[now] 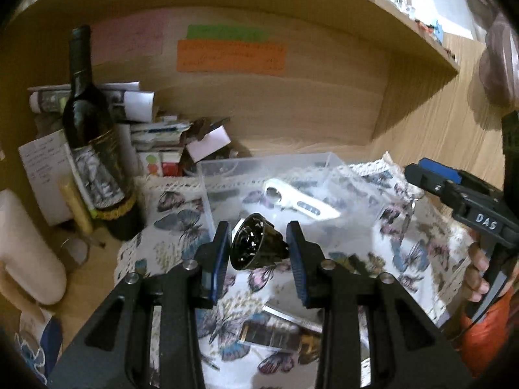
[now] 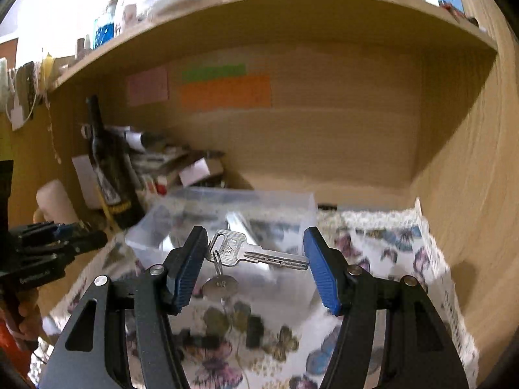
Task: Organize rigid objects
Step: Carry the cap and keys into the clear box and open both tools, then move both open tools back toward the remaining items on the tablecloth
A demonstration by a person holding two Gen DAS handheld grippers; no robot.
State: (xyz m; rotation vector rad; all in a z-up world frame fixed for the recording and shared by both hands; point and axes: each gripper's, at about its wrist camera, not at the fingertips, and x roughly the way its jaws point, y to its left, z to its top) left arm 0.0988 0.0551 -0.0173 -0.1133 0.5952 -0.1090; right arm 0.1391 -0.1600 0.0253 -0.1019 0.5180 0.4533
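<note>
My left gripper (image 1: 259,246) is shut on a black cone-shaped knob (image 1: 256,246) and holds it just in front of a clear plastic box (image 1: 207,178). A white opener-like tool (image 1: 301,202) lies inside the box. My right gripper (image 2: 256,259) is shut on a silver key (image 2: 256,253), gripped end to end, with a ring and round tag (image 2: 220,283) hanging below. It hovers over the same clear box (image 2: 146,236). The right gripper also shows at the right of the left wrist view (image 1: 431,181).
A butterfly-print cloth (image 1: 405,253) covers the desk in a wooden alcove. A dark wine bottle (image 1: 94,149), papers and small boxes (image 1: 207,142) crowd the back left. A cream roll (image 1: 26,246) lies at left. A dark rectangular object (image 1: 272,335) lies on the cloth.
</note>
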